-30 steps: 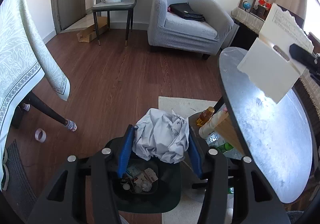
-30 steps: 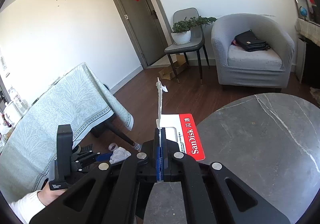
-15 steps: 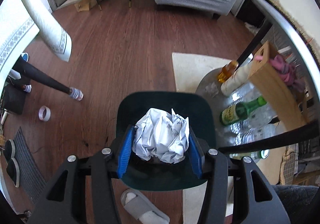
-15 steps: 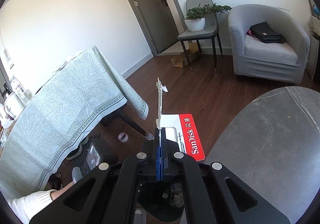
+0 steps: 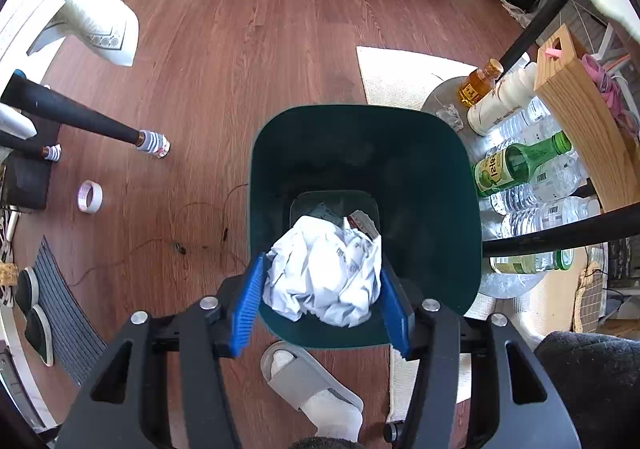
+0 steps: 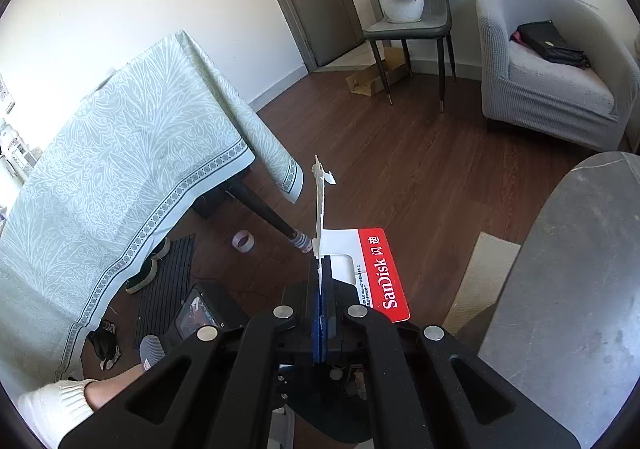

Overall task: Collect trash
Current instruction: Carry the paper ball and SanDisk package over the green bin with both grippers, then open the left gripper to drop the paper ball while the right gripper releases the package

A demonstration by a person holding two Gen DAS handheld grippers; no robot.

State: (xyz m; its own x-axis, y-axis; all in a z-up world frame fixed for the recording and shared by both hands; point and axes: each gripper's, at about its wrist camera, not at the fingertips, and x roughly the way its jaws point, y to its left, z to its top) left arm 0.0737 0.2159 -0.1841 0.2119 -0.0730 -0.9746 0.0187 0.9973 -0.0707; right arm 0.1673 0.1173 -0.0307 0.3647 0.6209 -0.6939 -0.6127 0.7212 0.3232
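Paper, crumpled into a white ball point(image 5: 324, 277), sat clamped between the blue pads point(image 5: 248, 305) of the left gripper point(image 5: 320, 305), which pointed down into the mouth of a dark green bin point(image 5: 432, 185). The ball hung above the bin's near rim, with earlier scraps point(image 5: 362, 220) lying on the bin floor beyond the pads. To the right of that claw, bottles point(image 5: 516, 165) lay and stood on a low shelf beside a wooden box point(image 5: 580, 117). Below the claw a grey slipper point(image 5: 308, 385) rested on the wood floor; off to its left lay a roll of tape point(image 5: 90, 196).

The right gripper point(image 6: 321, 289) had its pads pressed narrowly together on a torn SanDisk card package point(image 6: 360, 261), the white flap standing upright ahead of the fingertips and the red strip lying to their right. A grey marble table point(image 6: 568, 289) edged in on the claw's right, and a table under a green cloth point(image 6: 132, 169) stood to its left.
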